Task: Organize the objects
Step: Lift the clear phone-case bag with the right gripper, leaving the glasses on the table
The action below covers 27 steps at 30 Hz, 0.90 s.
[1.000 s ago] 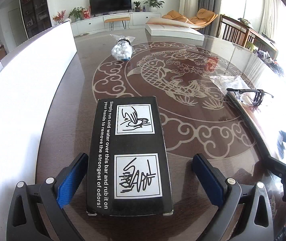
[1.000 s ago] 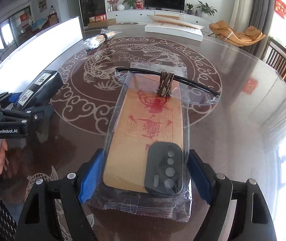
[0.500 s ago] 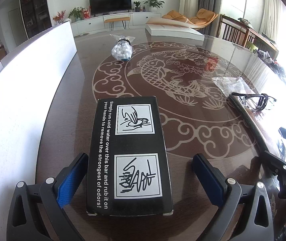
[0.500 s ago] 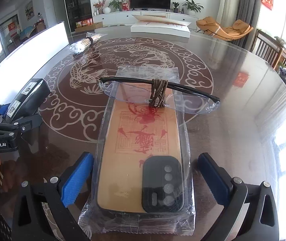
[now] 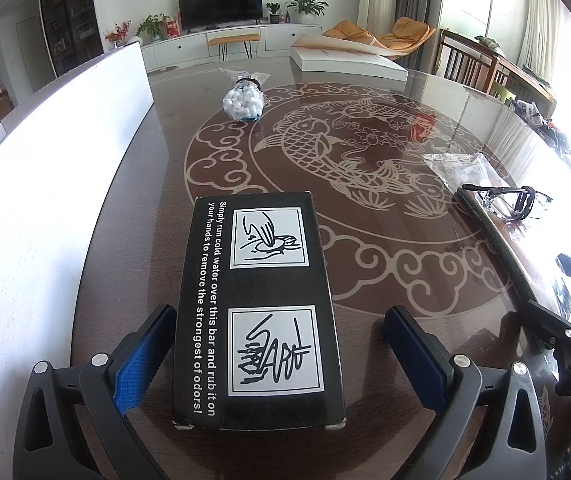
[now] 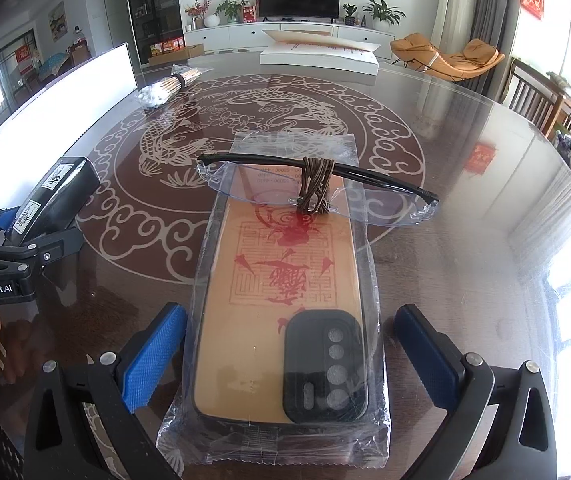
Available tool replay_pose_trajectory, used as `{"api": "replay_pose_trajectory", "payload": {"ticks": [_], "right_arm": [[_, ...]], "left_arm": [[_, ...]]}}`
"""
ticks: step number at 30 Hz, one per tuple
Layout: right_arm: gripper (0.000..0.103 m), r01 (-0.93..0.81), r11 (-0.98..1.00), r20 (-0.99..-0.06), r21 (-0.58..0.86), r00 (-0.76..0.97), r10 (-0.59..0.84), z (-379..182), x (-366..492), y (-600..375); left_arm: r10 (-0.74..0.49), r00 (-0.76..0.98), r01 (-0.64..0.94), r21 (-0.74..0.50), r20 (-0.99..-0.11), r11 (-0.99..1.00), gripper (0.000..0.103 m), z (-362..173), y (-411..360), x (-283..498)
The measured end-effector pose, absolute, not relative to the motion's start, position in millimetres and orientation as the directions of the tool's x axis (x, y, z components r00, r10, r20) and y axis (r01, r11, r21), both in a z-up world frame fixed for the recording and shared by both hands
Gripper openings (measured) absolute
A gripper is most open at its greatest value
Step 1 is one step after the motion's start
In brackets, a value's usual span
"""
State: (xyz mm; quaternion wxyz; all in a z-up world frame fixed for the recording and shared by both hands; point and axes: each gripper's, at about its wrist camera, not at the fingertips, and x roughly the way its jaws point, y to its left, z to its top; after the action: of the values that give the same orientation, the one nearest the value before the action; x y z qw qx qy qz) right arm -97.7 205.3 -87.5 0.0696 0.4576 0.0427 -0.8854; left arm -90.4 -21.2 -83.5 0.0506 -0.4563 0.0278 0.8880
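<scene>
A black box [image 5: 259, 304] with white print lies flat on the table between the open fingers of my left gripper [image 5: 281, 352], which do not touch it. It also shows at the left of the right wrist view [image 6: 51, 196]. A phone case in a clear bag [image 6: 285, 300] lies flat between the open fingers of my right gripper [image 6: 285, 354], apart from both pads. Folded glasses [image 6: 317, 190] rest across the bag's far end and show in the left wrist view [image 5: 513, 202].
A bag of cotton swabs [image 5: 244, 98] lies at the far side of the dark patterned table [image 5: 365, 152]. A white board [image 5: 45, 160] runs along the left edge. A flat white box [image 6: 319, 54] lies at the far end.
My right gripper has opened and let go of the bagged phone case, which now lies flat on the table. The left gripper and black box have not moved.
</scene>
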Motion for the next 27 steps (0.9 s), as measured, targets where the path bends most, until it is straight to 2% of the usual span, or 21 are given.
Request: {"api": "replay_pose_trajectory", "payload": {"ticks": [12,21,27], "right_arm": [[0.103,0.174,-0.985,-0.822,-0.01,-0.562,-0.091,-87.7,-98.7,205.4],[0.103,0.199,-0.98,-0.903,-0.005,-0.422,-0.081,-86.0,-132.0,202.7],[0.103,0.197,-0.98,-0.921,0.038,-0.374,-0.111,-83.5,-158.1,210.8]], "left_arm": [[0.063,-0.578,-0.114,0.005,-0.813,-0.993,0.103,-84.7,-19.9,-89.2],[0.063,-0.578,-0.114,0.004,-0.813,-0.993,0.103,-84.8,-20.2,-89.8],[0.063,-0.578,-0.114,0.004,-0.813,-0.993,0.103,-84.8,-20.2,-90.1]]}}
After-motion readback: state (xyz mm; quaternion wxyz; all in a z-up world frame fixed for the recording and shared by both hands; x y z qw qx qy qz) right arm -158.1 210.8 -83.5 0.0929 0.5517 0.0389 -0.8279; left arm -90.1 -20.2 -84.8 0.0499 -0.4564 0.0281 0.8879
